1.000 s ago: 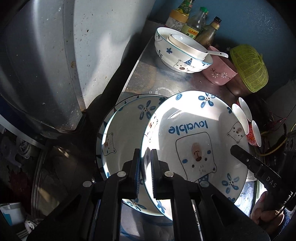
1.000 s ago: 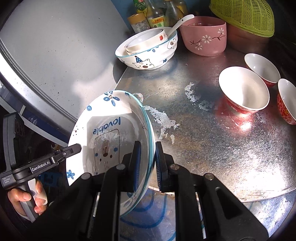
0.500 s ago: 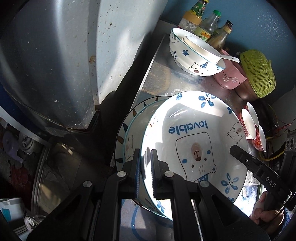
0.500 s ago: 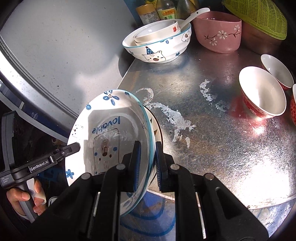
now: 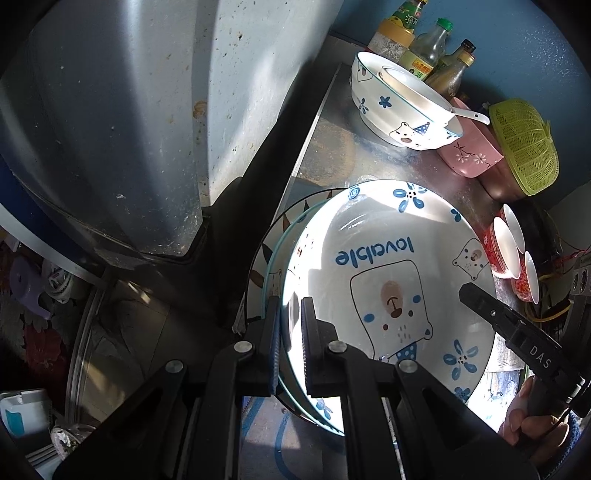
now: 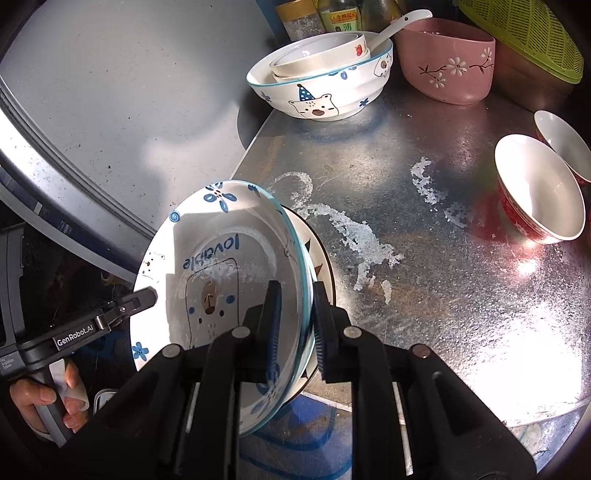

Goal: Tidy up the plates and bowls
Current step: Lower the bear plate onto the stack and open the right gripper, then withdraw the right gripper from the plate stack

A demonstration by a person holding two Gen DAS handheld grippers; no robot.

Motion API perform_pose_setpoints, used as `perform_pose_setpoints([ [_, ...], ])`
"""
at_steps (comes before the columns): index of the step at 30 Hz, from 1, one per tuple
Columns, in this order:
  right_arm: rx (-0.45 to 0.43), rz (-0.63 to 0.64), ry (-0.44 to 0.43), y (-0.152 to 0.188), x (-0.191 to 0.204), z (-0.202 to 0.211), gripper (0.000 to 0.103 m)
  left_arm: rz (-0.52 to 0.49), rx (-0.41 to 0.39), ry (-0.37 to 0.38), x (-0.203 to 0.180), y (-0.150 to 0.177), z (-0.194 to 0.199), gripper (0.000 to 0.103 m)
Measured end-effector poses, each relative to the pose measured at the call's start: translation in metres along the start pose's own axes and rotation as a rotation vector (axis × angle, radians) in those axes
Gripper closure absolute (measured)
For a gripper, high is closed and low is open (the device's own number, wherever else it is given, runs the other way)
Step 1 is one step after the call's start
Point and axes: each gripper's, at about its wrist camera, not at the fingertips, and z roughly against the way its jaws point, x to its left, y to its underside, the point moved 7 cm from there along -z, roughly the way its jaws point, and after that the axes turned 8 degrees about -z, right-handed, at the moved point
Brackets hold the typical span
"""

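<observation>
A white "lovable" bear plate (image 5: 388, 280) with blue flowers is held by both grippers on opposite rims. My left gripper (image 5: 290, 306) is shut on its left rim. My right gripper (image 6: 295, 295) is shut on its right rim; the plate also shows in the right wrist view (image 6: 221, 266). The plate sits low over a stack of similar plates (image 5: 273, 254) at the counter's near-left corner, whose edge shows behind it in the right wrist view (image 6: 321, 258). Whether it touches the stack I cannot tell.
On the metal counter (image 6: 424, 258) stand a bear bowl (image 6: 321, 92) with a smaller bowl and spoon inside, a pink bowl (image 6: 447, 66), a green colander (image 6: 524, 33), bottles (image 5: 424, 48) and red-white small bowls (image 6: 535, 192). A grey appliance (image 5: 129, 110) lies left.
Both grippers have carried the bear plate over the stacked plates and lowered it; the stack is now almost fully covered. The counter and bowls appear closer.
</observation>
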Motion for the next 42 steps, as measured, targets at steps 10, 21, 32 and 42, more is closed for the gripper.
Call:
perform_pose_setpoints([
  [10,0.028,0.011,0.014,0.001,-0.001,-0.002,0.08,0.016,-0.01,0.009,-0.002,-0.003,0.002,0.081],
  [21,-0.053,0.0,-0.021,-0.009,-0.001,0.025,0.009,-0.011,-0.127,0.028,-0.018,-0.014,0.031,0.002],
  [32,-0.08,-0.061,-0.011,-0.006,-0.021,0.044,0.002,-0.02,-0.101,-0.036,-0.023,-0.008,0.032,0.001],
  [42,-0.114,-0.095,0.0,0.002,-0.049,0.076,0.002,-0.066,-0.111,-0.019,-0.061,-0.005,0.04,0.001],
])
